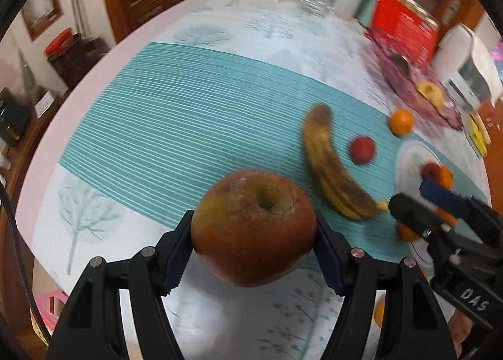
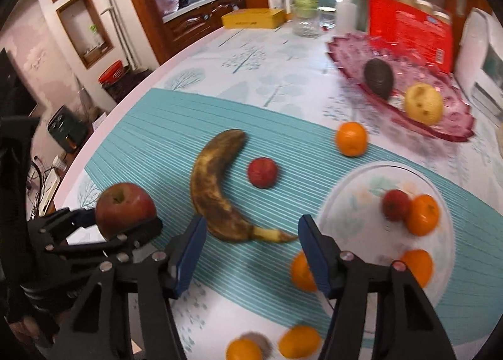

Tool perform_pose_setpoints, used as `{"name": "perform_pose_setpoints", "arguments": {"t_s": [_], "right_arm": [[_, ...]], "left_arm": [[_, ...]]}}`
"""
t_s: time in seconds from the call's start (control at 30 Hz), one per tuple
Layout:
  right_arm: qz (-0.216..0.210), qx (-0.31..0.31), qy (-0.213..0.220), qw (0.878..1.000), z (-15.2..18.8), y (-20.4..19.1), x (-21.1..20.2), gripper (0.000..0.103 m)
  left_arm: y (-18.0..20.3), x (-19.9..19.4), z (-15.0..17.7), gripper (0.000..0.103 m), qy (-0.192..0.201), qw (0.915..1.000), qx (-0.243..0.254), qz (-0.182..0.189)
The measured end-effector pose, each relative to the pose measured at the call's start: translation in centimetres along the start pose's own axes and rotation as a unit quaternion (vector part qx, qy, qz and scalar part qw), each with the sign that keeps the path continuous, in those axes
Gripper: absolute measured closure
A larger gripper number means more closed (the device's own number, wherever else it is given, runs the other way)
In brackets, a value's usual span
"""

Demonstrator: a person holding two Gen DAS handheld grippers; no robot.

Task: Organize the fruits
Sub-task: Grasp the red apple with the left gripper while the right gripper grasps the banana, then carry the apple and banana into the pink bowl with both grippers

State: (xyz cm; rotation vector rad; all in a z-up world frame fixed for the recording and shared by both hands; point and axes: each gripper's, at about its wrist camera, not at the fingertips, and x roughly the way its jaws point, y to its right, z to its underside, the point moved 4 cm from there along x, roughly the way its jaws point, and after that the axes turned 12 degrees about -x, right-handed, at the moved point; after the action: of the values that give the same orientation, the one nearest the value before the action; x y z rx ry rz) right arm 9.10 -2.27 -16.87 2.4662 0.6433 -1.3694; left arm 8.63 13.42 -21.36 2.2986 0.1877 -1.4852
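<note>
Domestic dining area opening onto a kitchen. The table (image 2: 283,55) carried a tree-printed tablecloth and a teal striped placemat (image 2: 151,140). Toward its far edge stood a yellow box (image 2: 253,19), a clear bottle (image 2: 306,4) and a red carton (image 2: 408,30). Beyond the table's far left corner, wooden cabinets (image 2: 195,23) under a pale countertop held stacked cookware, and recessed wall niches (image 2: 85,30) held small household items.
</note>
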Motion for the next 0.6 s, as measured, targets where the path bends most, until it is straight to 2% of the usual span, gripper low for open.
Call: {"name": "perform_pose_setpoints", "arguments": {"t_s": [0.3, 0.43, 0.6], "right_arm": [[-0.021, -0.025, -0.039, 0.999, -2.1, -2.6, 5.1, 0.047], [-0.033, -0.028, -0.053, 0.998, -2.7, -3.3, 6.5, 0.058], [-0.03, -0.024, -0.056, 0.998, -3.3, -3.4, 7.3, 0.065]], "left_arm": [[-2.9, 1.2, -2.5, 0.034, -0.004, 0.9998, -0.017, -0.012], [-3.3, 1.7, -3.3, 0.034, -0.01, 0.9997, -0.016, -0.013], [-3.3, 1.9, -4.1, 0.034, -0.011, 0.9998, -0.009, -0.013]]}}
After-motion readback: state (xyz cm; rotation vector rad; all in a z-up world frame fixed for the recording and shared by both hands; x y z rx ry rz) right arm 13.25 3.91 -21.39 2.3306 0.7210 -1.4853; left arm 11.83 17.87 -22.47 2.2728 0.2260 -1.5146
